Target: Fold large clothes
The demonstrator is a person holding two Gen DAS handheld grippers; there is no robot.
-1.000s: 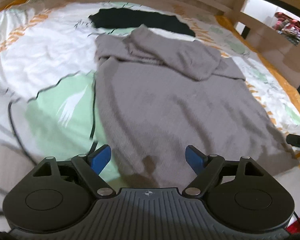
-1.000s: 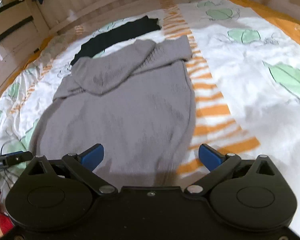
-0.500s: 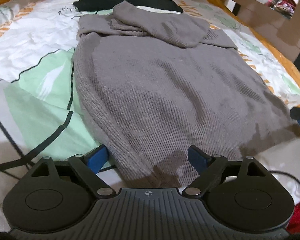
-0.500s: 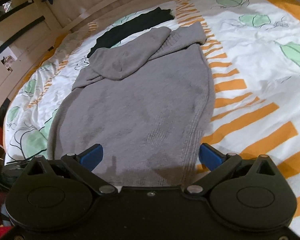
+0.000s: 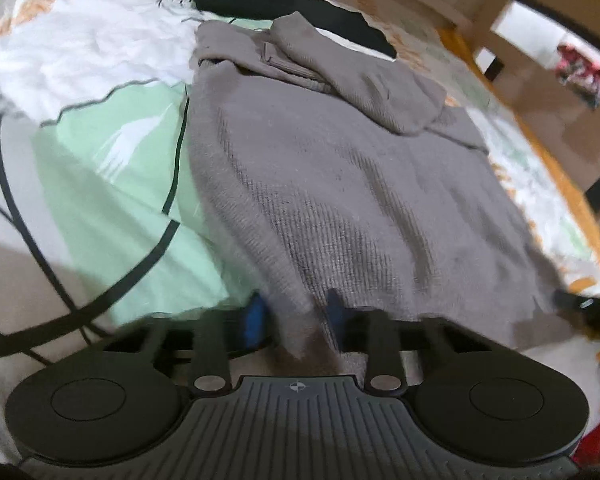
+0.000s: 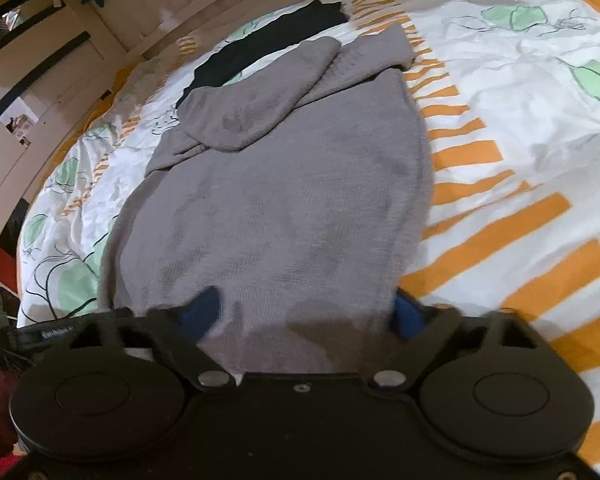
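A large grey knitted sweater lies flat on the bed, sleeves folded across its top; it also shows in the right wrist view. My left gripper has closed its blue pads on the sweater's near left hem corner, which bunches between the fingers. My right gripper is at the near right hem corner, with cloth lying between its blue pads; the pads stand fairly wide apart and the frame is blurred. The other gripper's tip shows at the right edge of the left wrist view.
A black garment lies beyond the sweater near the headboard, also in the right wrist view. The white bedcover has green leaf and orange stripe prints. Wooden bed rails run along the far and side edges.
Both grippers moved down to the sweater's near hem. The left gripper's fingers closed from wide open onto the hem corner. The right gripper's fingers narrowed around the hem.
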